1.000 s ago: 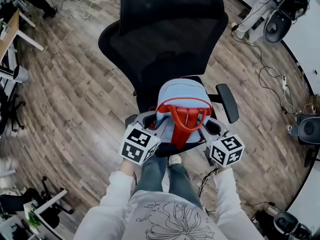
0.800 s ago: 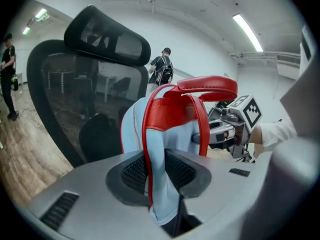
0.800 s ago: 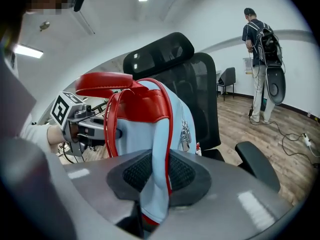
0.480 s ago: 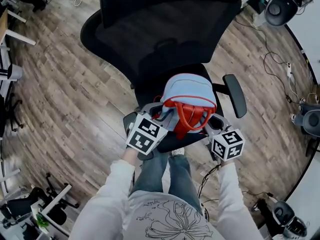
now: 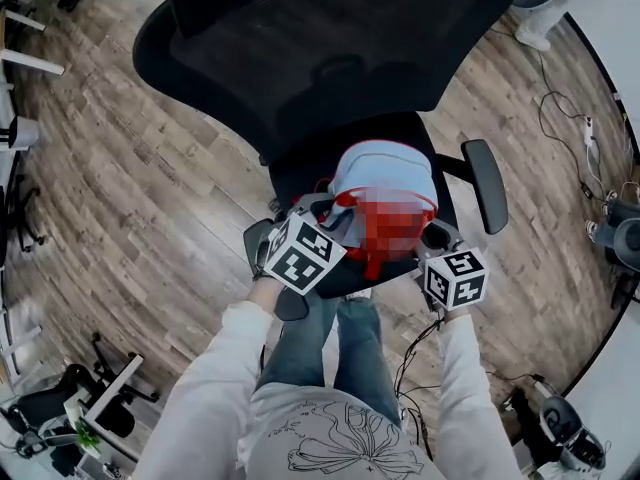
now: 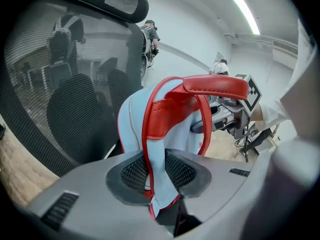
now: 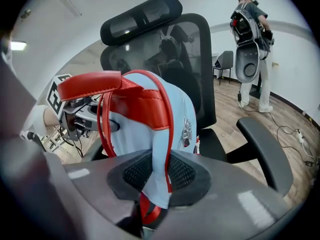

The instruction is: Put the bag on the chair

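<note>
**Two grippers hold a blue bag over an office chair**

Seen from above, a wood-plank floor [image 5: 130,188] fills the frame. At its centre stands a black office chair [image 5: 330,58] with a wide mesh backrest, a headrest [image 7: 140,19] on top and a dark seat. Its padded armrest [image 5: 487,183] juts out on the right of the seat.

The person holding the grippers stands at the chair's front edge. Their pale sleeves reach forward and their jeans [image 5: 320,338] show below.

A light blue bag [image 5: 385,168] with red trim sits upright over the front half of the seat, between the two grippers and just ahead of the backrest. No view shows whether its base touches the seat. Two red handles [image 6: 215,86] arch over its top, joined by a flat red grip.

The left gripper [image 6: 157,176] is at the bag's left side. Its jaws are closed on a strip of blue fabric edged in red, which runs down between the dark ribbed pads.

The right gripper [image 7: 157,176] is at the bag's right side. Its jaws pinch a similar blue, red-edged strip in the same way. Each gripper's marker cube shows in the other's view, just beyond the bag.

Cables [image 5: 560,98] trail across the floor to the right. Far behind the chair, another person [image 7: 252,34] stands facing away with equipment on their back.
</note>
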